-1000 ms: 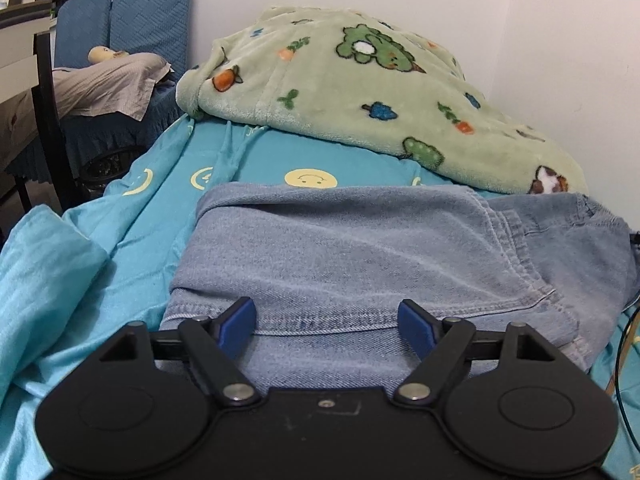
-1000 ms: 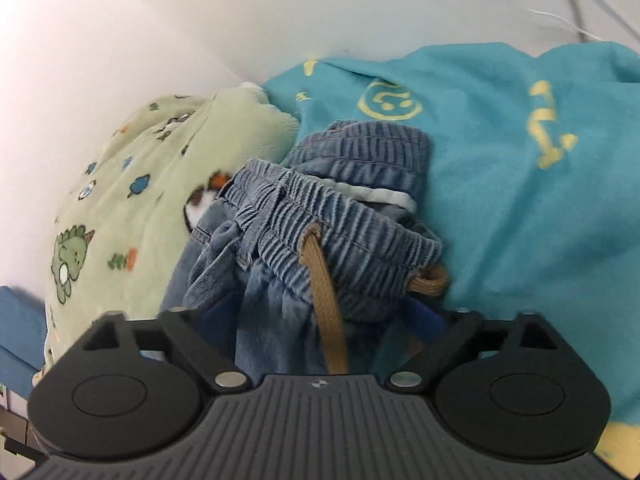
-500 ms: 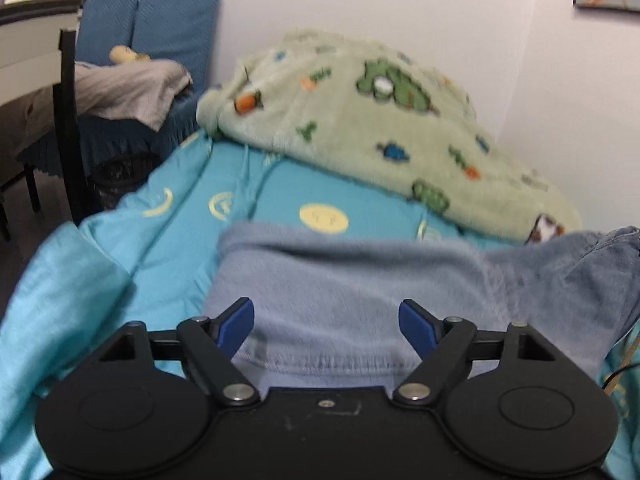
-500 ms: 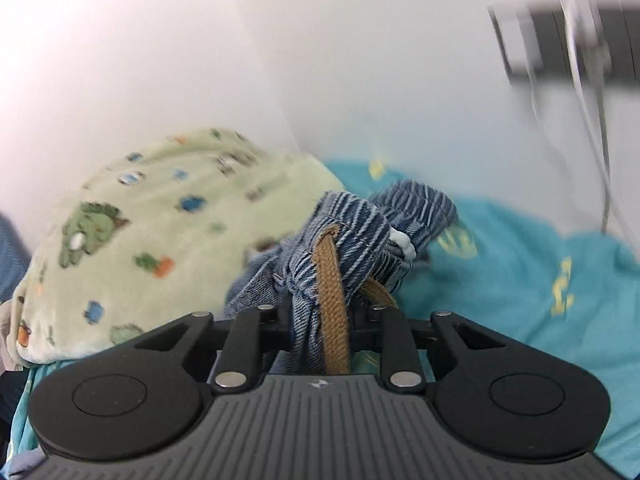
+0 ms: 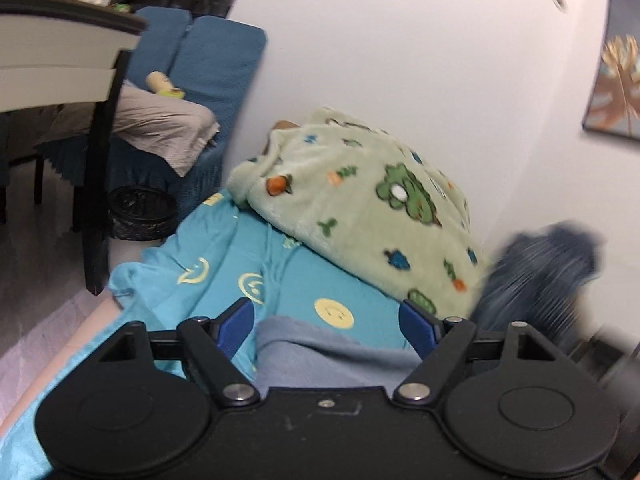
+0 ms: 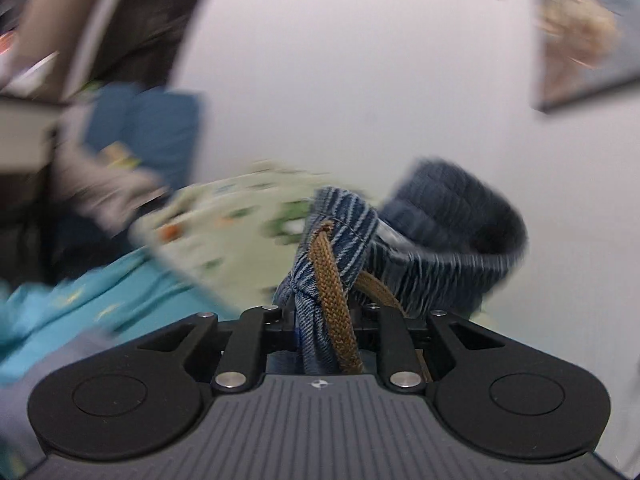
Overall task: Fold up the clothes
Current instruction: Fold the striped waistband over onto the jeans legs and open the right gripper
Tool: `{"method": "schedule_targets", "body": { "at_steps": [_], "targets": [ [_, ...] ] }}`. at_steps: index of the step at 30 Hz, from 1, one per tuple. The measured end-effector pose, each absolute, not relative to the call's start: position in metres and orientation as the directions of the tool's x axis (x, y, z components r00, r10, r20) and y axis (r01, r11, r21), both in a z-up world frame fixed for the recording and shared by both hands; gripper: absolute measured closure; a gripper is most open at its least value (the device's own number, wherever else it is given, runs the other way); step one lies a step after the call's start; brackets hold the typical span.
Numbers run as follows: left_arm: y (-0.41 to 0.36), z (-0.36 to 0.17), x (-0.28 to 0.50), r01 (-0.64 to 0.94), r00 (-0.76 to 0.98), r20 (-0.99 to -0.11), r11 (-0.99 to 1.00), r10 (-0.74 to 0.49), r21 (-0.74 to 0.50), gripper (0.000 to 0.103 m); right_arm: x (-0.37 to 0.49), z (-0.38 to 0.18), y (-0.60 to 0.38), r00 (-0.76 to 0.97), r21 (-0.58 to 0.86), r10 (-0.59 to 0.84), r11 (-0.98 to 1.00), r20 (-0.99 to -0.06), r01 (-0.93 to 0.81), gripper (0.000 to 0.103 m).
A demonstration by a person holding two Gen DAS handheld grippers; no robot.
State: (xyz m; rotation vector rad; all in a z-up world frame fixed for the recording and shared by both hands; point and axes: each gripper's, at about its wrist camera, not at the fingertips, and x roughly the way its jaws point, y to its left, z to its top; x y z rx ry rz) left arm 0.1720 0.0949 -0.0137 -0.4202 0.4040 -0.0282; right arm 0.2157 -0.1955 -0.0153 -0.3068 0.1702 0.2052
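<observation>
A pair of light blue denim trousers (image 5: pixel 332 354) lies on the turquoise smiley-print bedsheet (image 5: pixel 224 264). My left gripper (image 5: pixel 328 320) hangs open just above the denim with nothing between its blue pads. My right gripper (image 6: pixel 326 320) is shut on the trousers' elastic waistband (image 6: pixel 448 240), together with a brown drawstring (image 6: pixel 332 288), and holds it up in the air. That raised waistband appears as a dark blurred bunch (image 5: pixel 536 268) at the right of the left wrist view.
A green cartoon-print blanket (image 5: pixel 360 216) is heaped against the white wall at the head of the bed. A blue padded chair (image 5: pixel 200 64) with beige cloth, a dark table (image 5: pixel 60 40) and a black bin (image 5: pixel 140 212) stand left. A framed picture (image 5: pixel 616 80) hangs on the right.
The right gripper shut on the waistband and drawstring and lifted them off the bed, swinging left. The left gripper rose and tilted up, staying open; less denim shows under it.
</observation>
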Motion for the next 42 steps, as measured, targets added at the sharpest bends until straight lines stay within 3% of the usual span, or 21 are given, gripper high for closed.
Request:
{"method": "schedule_targets", "body": {
  "at_steps": [6,14,18,23,27,33,36,38,42],
  "targets": [
    [0.125,-0.017,0.174,-0.087,0.91,-0.389,0.852,-0.143,-0.516,0.026,0.207,-0.109,-0.121,0.865,-0.391,0.254,0.812,-0.434,-0.434,0.089],
    [0.132,-0.024,0.177,-0.058,0.895,-0.39,0.81,-0.217,-0.584,0.026,0.186,-0.089,-0.111,0.894,-0.427,0.278,0.803,-0.35,-0.417,0.09],
    [0.125,-0.03,0.181,-0.06,0.871,-0.428,0.81,-0.244,-0.584,0.026,0.179,-0.11,-0.096,0.862,-0.404,0.338,0.778,-0.377,-0.481,0.089],
    [0.121,-0.036,0.178,-0.065,0.871,-0.436,0.827,-0.226,-0.559,0.026,0.18,-0.09,-0.088,0.871,-0.362,0.394,0.797,-0.294,-0.483,0.09],
    [0.111,-0.045,0.182,-0.087,0.857,-0.478,0.863,-0.19,-0.498,0.026,0.179,-0.114,-0.082,0.823,-0.316,0.437,0.773,-0.362,-0.55,0.089],
    [0.104,-0.053,0.185,-0.091,0.842,-0.506,0.875,-0.188,-0.476,0.025,0.182,-0.113,-0.087,0.807,-0.261,0.459,0.783,-0.37,-0.565,0.083],
    [0.098,-0.055,0.182,-0.094,0.835,-0.521,0.888,-0.176,-0.451,0.025,0.177,-0.109,-0.088,0.788,-0.267,0.464,0.764,-0.405,-0.588,0.067],
    [0.095,-0.057,0.181,-0.099,0.828,-0.535,0.895,-0.168,-0.435,0.025,0.164,-0.108,-0.091,0.767,-0.258,0.501,0.741,-0.402,-0.62,0.001],
    [0.089,-0.06,0.18,-0.102,0.813,-0.561,0.911,-0.155,-0.4,0.025,0.144,-0.1,-0.096,0.73,-0.217,0.55,0.718,-0.405,-0.661,0.005]
  ]
}}
